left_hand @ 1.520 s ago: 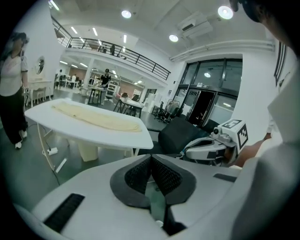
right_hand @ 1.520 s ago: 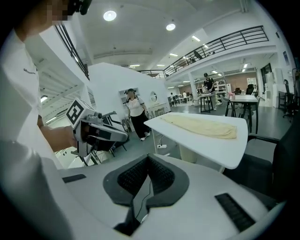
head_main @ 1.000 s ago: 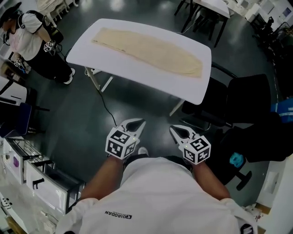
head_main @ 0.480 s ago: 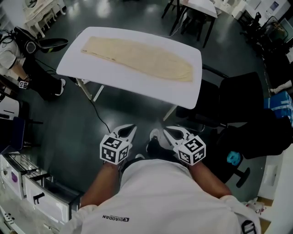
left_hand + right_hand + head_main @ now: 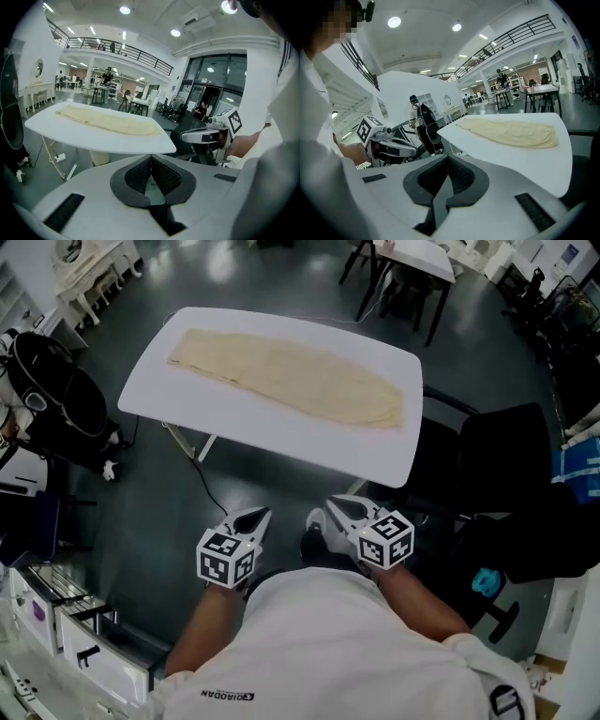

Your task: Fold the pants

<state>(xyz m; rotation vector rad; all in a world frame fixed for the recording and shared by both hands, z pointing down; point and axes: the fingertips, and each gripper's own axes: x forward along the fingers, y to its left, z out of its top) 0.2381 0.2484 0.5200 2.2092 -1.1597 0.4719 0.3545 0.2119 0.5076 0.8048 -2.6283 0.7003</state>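
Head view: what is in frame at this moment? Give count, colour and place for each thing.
table: one, white, centre, ahead of the person
pants: one, cream, flat along the table
office chair: one, black, right of the table
drawer unit: one, white, lower left
bystander: one, dark clothes, left edge
left gripper: one, white, shut, empty, short of the table
right gripper: one, white, shut, empty, beside the left
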